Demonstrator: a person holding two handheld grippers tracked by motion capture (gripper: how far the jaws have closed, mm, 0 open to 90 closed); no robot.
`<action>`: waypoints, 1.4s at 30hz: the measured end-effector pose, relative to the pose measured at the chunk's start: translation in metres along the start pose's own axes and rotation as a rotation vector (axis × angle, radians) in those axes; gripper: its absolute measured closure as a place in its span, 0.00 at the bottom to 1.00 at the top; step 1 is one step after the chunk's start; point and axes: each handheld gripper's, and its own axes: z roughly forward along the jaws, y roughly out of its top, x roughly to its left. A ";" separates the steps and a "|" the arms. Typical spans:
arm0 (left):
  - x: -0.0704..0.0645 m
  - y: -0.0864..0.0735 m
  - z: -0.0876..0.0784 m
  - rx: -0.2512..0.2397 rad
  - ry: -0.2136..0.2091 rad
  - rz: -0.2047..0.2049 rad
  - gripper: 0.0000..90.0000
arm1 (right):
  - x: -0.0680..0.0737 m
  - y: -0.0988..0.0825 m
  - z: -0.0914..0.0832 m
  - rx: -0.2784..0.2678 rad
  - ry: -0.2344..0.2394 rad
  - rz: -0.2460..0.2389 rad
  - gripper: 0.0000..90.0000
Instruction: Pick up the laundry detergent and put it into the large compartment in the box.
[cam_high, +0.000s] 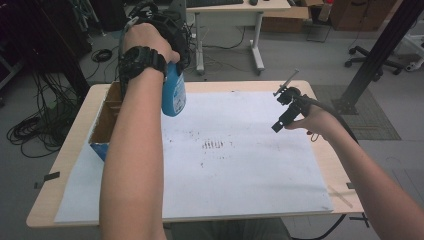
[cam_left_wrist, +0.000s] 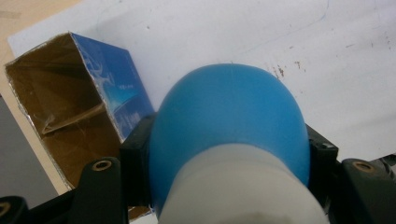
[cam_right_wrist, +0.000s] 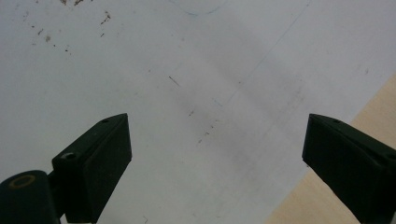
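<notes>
A pale wooden table (cam_high: 60, 165) spans the middle of the high view, overlaid by a large white paper sheet (cam_high: 240, 165) flecked with dark specks. At the sheet's left edge lies an open brown cardboard box with blue printed sides (cam_high: 102, 127). Above it, at upper left, the left gripper (cam_high: 167, 47) is clamped on a blue plastic bottle with a white end (cam_high: 174, 92), held off the table. At centre right, the right gripper (cam_high: 285, 107) hovers over the sheet, jaws wide apart and empty.
</notes>
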 end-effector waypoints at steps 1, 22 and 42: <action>0.000 0.000 0.000 -0.001 0.001 0.002 0.42 | 0.000 0.000 0.000 0.002 -0.001 -0.001 0.09; 0.024 -0.013 -0.004 -0.007 0.012 -0.040 0.42 | 0.000 0.002 0.002 0.007 -0.003 -0.001 0.09; 0.054 -0.030 -0.007 -0.019 0.027 -0.096 0.42 | 0.002 0.002 0.002 0.017 -0.013 -0.006 0.09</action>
